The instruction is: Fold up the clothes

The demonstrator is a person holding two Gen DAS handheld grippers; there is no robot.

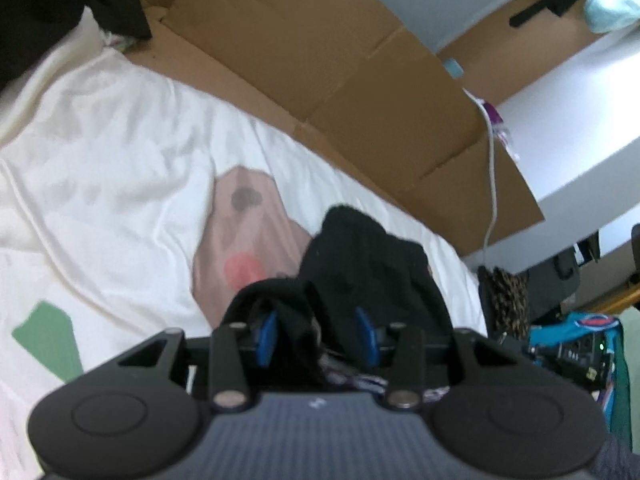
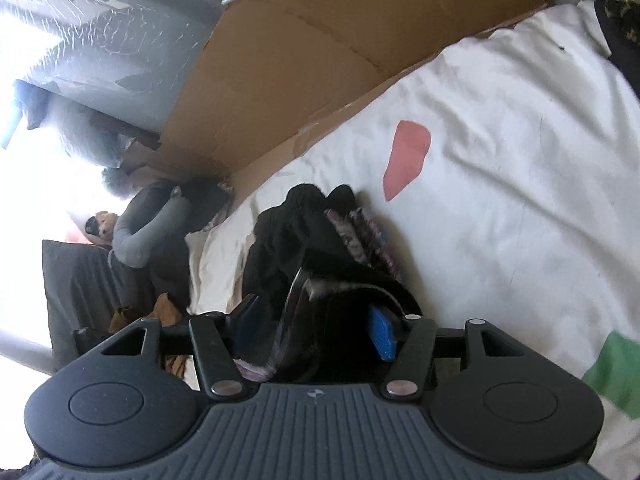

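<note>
Left wrist view looks down over the left gripper (image 1: 318,334) at a black garment (image 1: 360,256) bunched on a white bedsheet (image 1: 120,168) that carries pale pink, red and green printed patches. The gripper's blue pads (image 1: 266,338) stand apart, with a loose fold of the black cloth lying in the gap between them; the right pad is clear of the fabric, and whether the left pad touches it cannot be told, so the jaws read as open and not clamped. A strip of patterned purple cloth (image 1: 360,382) shows just under the black fabric, near the gripper body. Beyond the far edge of the sheet a flattened cardboard box (image 1: 320,60) leans up, and a white cable (image 1: 490,184) hangs down its right end. Right wrist view shows the right gripper (image 2: 316,336) at the near end of the same garment, which lies heaped on the sheet beside the cardboard. Its jaws stand wide, the right blue pad bare and clear of the cloth, while black fabric drapes loosely through the gap. A grey neck pillow (image 2: 148,224) sits at the far left, off the sheet.
</note>
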